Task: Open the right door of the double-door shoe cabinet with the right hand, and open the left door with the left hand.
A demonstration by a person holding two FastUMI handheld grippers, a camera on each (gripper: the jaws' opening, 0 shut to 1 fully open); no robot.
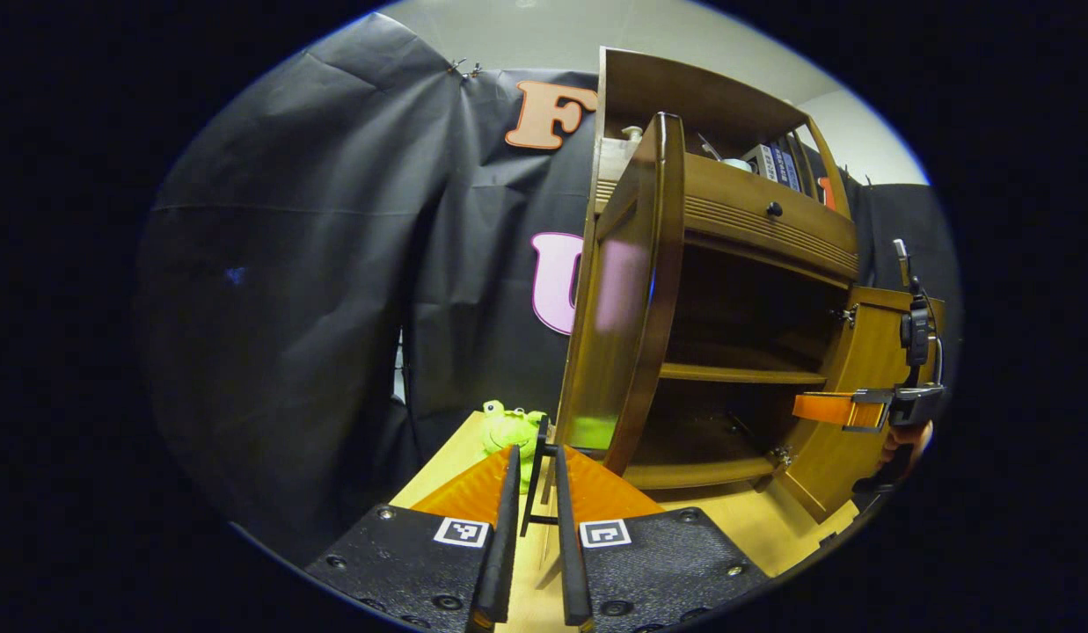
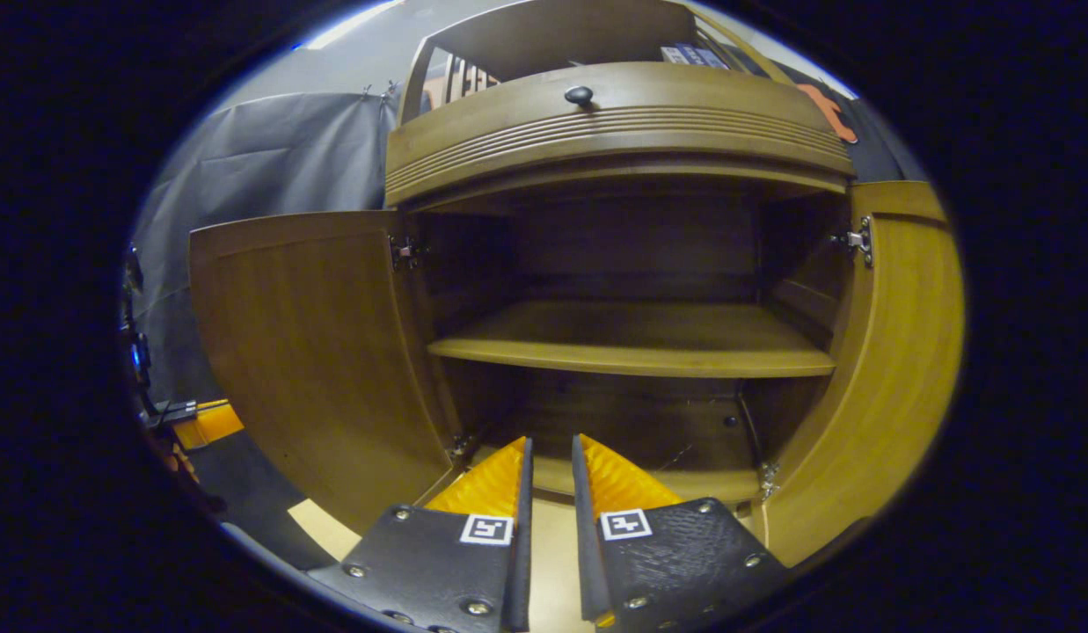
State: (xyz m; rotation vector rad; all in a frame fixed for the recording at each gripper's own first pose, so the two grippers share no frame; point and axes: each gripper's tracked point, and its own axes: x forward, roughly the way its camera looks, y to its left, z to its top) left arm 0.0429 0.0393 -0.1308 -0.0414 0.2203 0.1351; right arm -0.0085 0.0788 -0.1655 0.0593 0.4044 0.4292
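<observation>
With both curved brown wooden doors, left and right, swung wide, the wooden shoe cabinet stands open. Left gripper fingers, nearly closed, flank the left door's thin handle; whether they press it is unclear. Right gripper is narrowly parted, empty.

Warm brown wood, with 1 spot of bright green

The shoe cabinet is glossy honey-brown wood with a band of fine ridges under its drawer front, whose knob is black; both doors match, the shelf is lighter and the interior dark brown. The surface is pale yellow wood. A toy frog is lime green.
</observation>
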